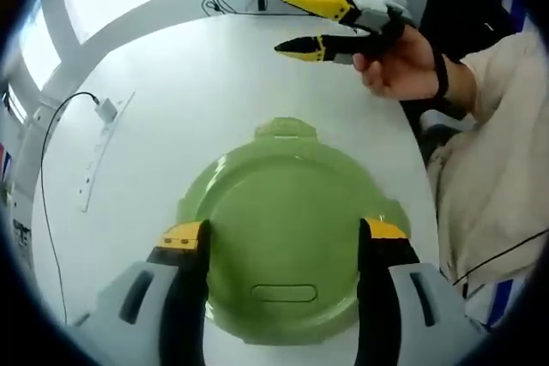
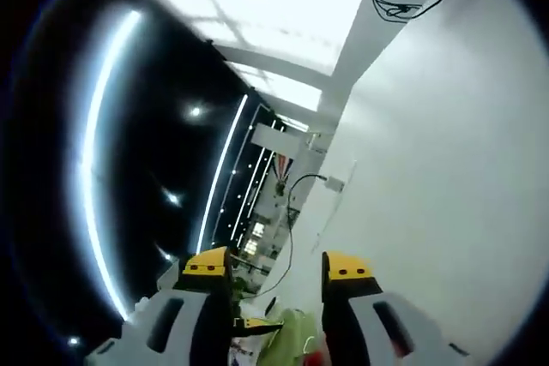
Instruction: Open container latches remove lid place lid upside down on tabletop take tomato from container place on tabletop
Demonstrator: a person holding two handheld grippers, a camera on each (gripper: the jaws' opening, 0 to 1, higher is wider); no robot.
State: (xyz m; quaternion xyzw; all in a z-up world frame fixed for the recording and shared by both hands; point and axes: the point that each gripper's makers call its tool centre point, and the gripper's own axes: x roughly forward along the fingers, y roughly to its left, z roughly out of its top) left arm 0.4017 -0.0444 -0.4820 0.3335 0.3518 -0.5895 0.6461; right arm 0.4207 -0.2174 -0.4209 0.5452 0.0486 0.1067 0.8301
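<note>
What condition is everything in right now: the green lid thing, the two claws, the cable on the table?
Green lid: lying flat on the white table, between the left claw's jaws.
Left claw: open, jaws either side of the lid; contact unclear.
Right claw: held up in a hand above the table, jaws apart, holding nothing.
Cable: loose on the table, ending at a small white plug.
Tomato: cannot be identified clearly.

Bright overhead glare, warped fisheye edges
</note>
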